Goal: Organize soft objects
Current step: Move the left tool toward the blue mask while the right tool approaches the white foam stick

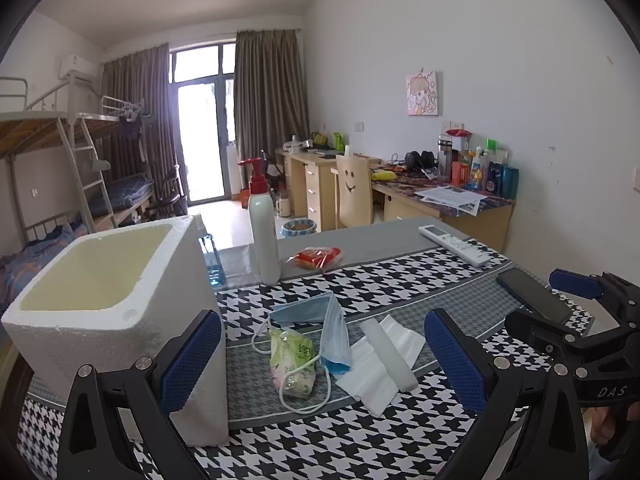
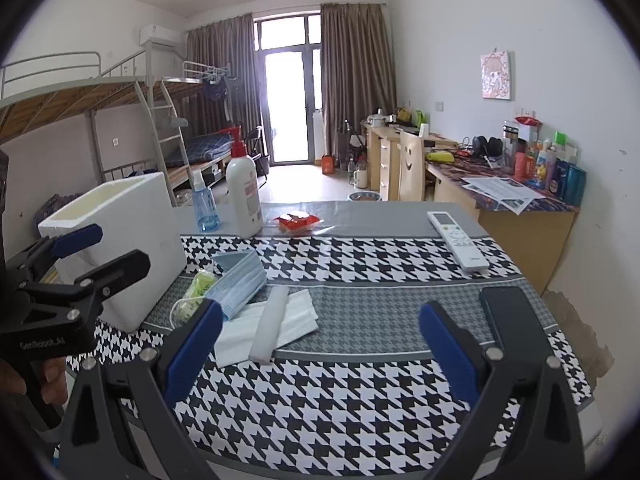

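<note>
- Both grippers hang above the near edge of the table (image 2: 360, 400), fingers spread wide and holding nothing: the left gripper (image 1: 322, 360) faces the pile of soft things, and the right gripper (image 2: 320, 352) sits just to its right.
- The soft things lie together beside the white foam box (image 1: 116, 300): a blue face mask (image 1: 320, 320) draped over a green packet (image 1: 292, 360), then white tissue (image 1: 376, 376) with a foam strip (image 1: 388, 348) lying across it.
- The box stands open on the left and looks like the place to put them; nothing is in it yet.
- Judging from the layout, the mask is the sensible first pick, since it sits on top.
- Pinch the mask's folded body rather than an ear loop, since one loop lies around the packet and could drag it along.
- Lift straight up, then carry over the box rim.
- Keep clear of the phone (image 2: 508, 316) and the remote (image 2: 456, 240), which are hard and lie well apart.
</note>
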